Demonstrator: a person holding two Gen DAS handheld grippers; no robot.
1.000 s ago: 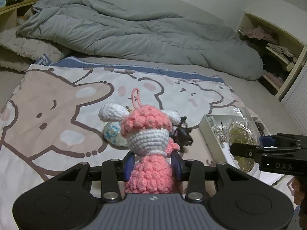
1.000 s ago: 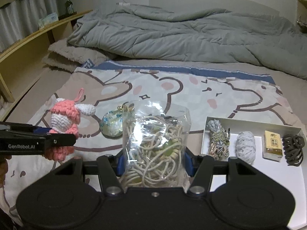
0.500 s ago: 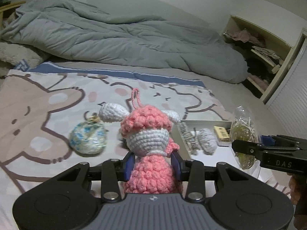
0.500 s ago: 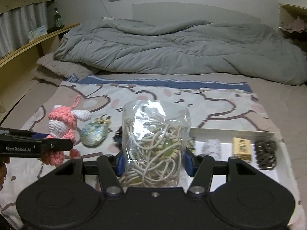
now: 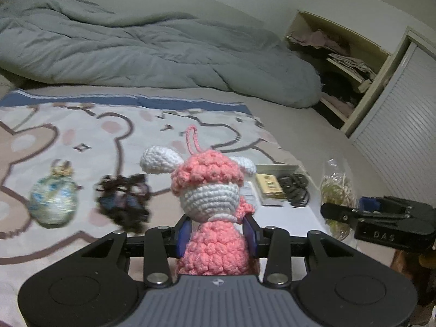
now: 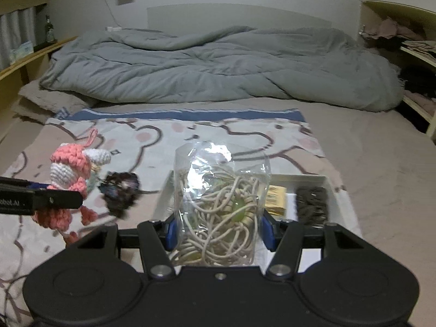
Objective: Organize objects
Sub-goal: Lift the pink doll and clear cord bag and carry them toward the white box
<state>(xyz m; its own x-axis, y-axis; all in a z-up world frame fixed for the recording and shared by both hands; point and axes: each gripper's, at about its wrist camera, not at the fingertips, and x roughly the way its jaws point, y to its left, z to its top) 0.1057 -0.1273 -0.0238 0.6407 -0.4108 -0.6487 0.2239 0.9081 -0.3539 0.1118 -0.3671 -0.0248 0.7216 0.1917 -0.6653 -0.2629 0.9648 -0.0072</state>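
One crocheted doll (image 5: 209,204) stands upright, clamped in the left hand-held gripper (image 5: 216,231); the right hand-held gripper (image 6: 218,229) grips one upright bag of cords (image 6: 220,204) above one white tray (image 6: 331,188).

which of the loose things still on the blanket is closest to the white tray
The dark tangled hair accessory, lying just left of the white tray. The blue-green patterned pouch sits farther left, beyond it.
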